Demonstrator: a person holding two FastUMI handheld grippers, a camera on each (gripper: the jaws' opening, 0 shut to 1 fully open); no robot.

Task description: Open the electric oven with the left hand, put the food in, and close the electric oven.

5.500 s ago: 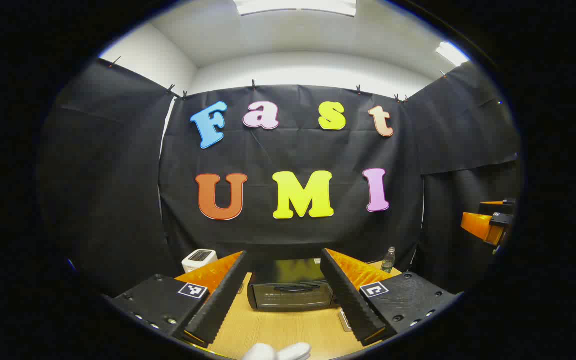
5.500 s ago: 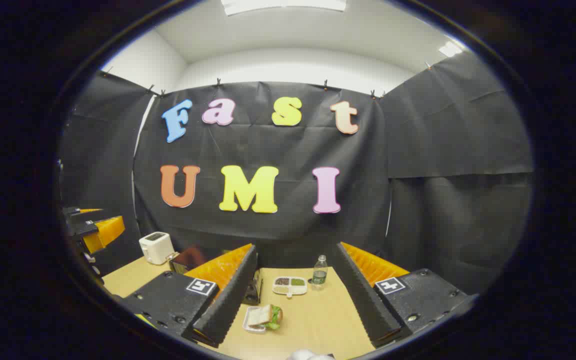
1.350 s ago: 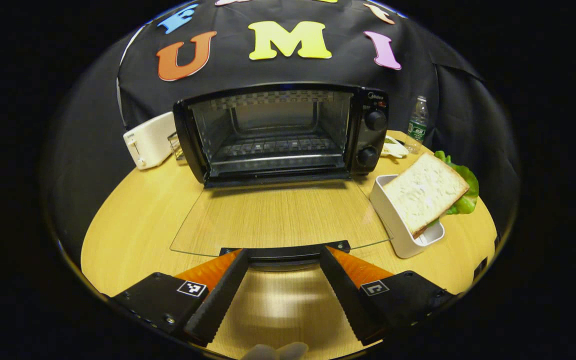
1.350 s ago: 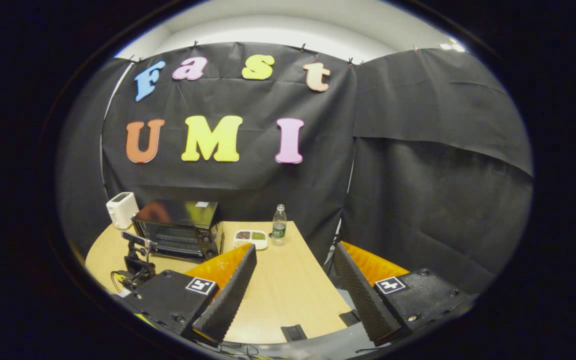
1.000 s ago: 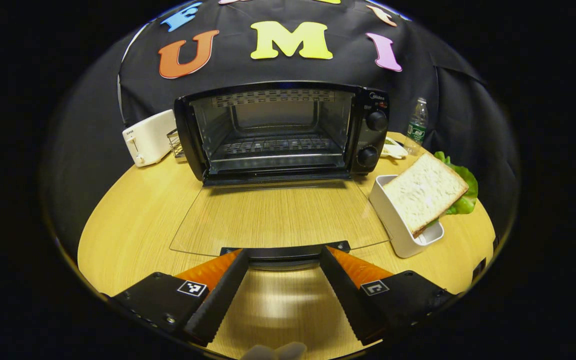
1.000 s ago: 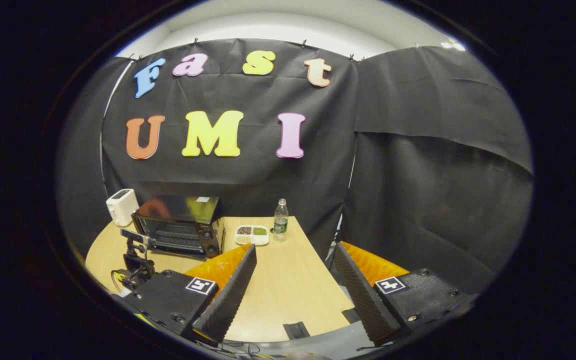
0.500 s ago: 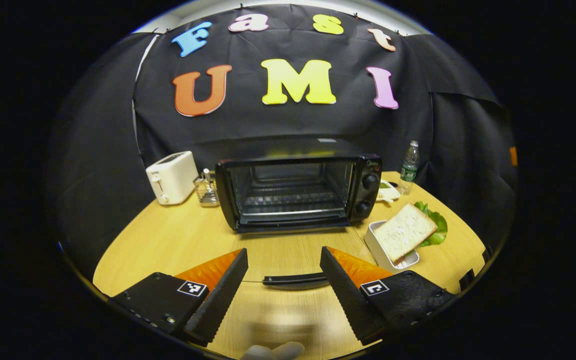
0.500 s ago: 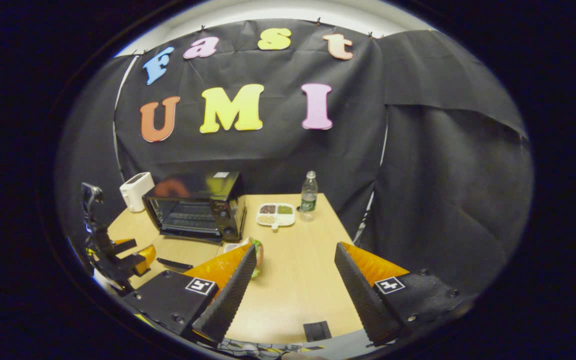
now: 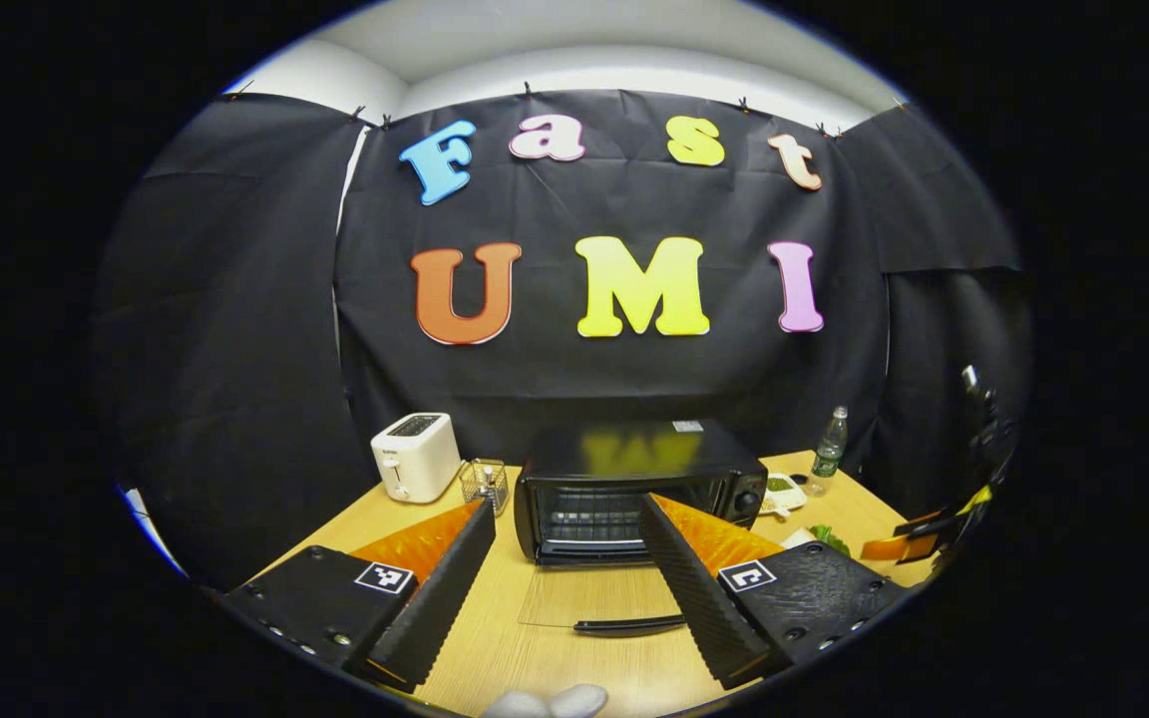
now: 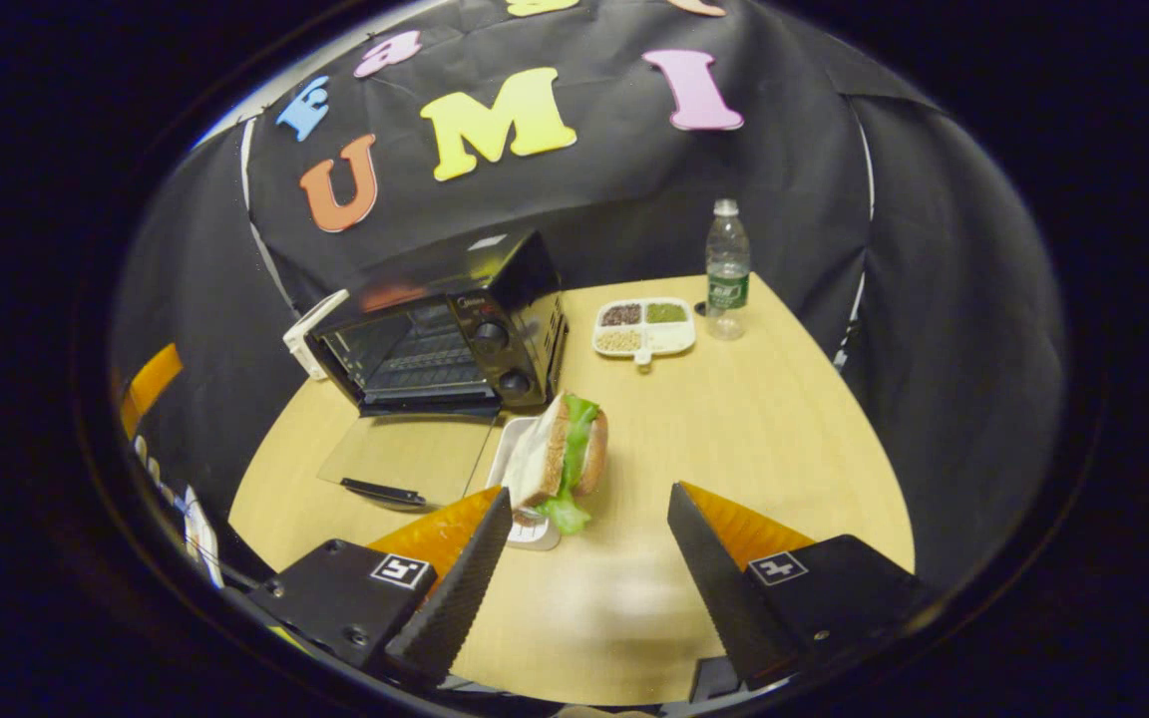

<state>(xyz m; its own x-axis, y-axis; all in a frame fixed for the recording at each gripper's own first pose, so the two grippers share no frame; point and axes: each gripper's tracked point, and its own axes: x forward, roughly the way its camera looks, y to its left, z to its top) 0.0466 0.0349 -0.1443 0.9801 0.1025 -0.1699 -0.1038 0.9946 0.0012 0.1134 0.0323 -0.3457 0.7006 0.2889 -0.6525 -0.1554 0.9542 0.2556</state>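
In the left gripper view, our left gripper (image 9: 563, 578) hangs above the bench (image 9: 495, 648) with its fingers spread wide and nothing between them. Straight ahead of it stands the electric oven (image 9: 640, 489), its glass door (image 9: 589, 598) folded down flat toward us, the door's dark handle (image 9: 629, 625) lying between our fingers. Ahead and to the left of the gripper we see a white toaster (image 9: 415, 456) and, just beside it, a small wire holder (image 9: 484, 482). Ahead and to the right stands a water bottle (image 9: 830, 449). Far off to the right, another gripper (image 9: 919, 538) reaches in near the bench edge.

In the right gripper view, our right gripper (image 10: 584, 558) also stands wide apart and empty, poised over the bench (image 10: 784, 439). Just ahead of its left finger the sandwich (image 10: 565, 461) leans upright in a white tray (image 10: 525, 499), bread on both sides, lettuce between. Beyond that, ahead and to the left, the electric oven (image 10: 455, 324) sits with its door (image 10: 400, 467) down. Farther ahead we see a divided snack dish (image 10: 642, 327) and the water bottle (image 10: 727, 267) just beside it.
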